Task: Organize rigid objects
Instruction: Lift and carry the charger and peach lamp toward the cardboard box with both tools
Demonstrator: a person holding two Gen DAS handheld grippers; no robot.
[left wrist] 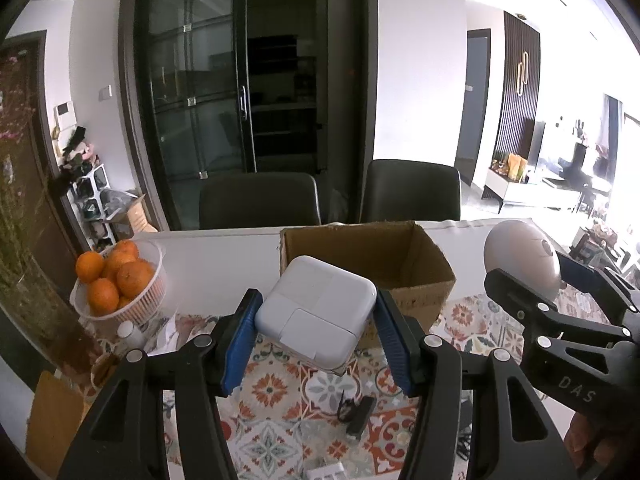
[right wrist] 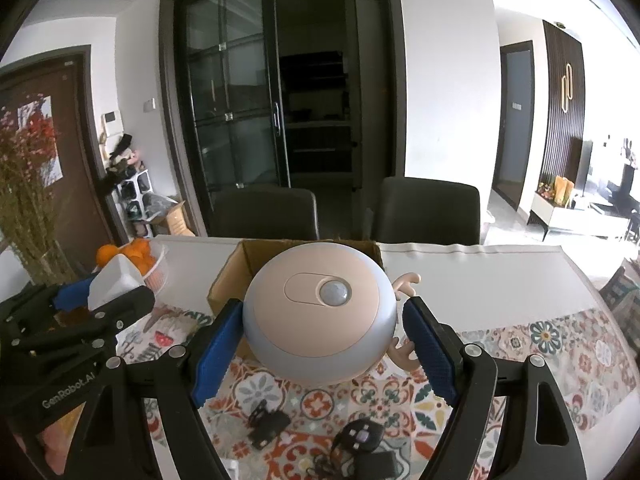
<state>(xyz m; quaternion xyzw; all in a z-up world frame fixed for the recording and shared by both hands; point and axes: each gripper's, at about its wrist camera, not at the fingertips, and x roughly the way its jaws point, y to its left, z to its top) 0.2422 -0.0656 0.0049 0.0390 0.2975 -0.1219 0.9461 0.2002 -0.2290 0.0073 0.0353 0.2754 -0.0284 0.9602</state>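
I have both tools loaded and raised off the worktop (right wrist: 500,276). My left tool (left wrist: 316,320) is clamped on a white power adapter (left wrist: 316,314), which sits tilted between the blue pads (left wrist: 240,336), held across two opposite sides with one corner dipping toward me. My right tool (right wrist: 320,332) is closed around a round sensor light (right wrist: 318,316), a smooth dome with small antlers (right wrist: 406,280) sticking out on its right side. The open cardboard box (left wrist: 372,264) stands just ahead of both tools, slightly right of the left one and slightly left of the right one. The first risk I see is the dome: the pads meet it on a curved wall, so I judge that a jolt or a tip forward could let it squirt out and land on the worktop short of the box. The right pad also sits close to the lower antler, which could catch and twist the light on release. The adapter is glossy and already skewed, so it may rotate further and slip. With the two tools side by side and one box mouth, they could knock together if I bring both in at once. Small dark gadgets (right wrist: 360,436) lie on the patterned cloth (left wrist: 276,390) beneath the tools, right where a dropped piece would fall.
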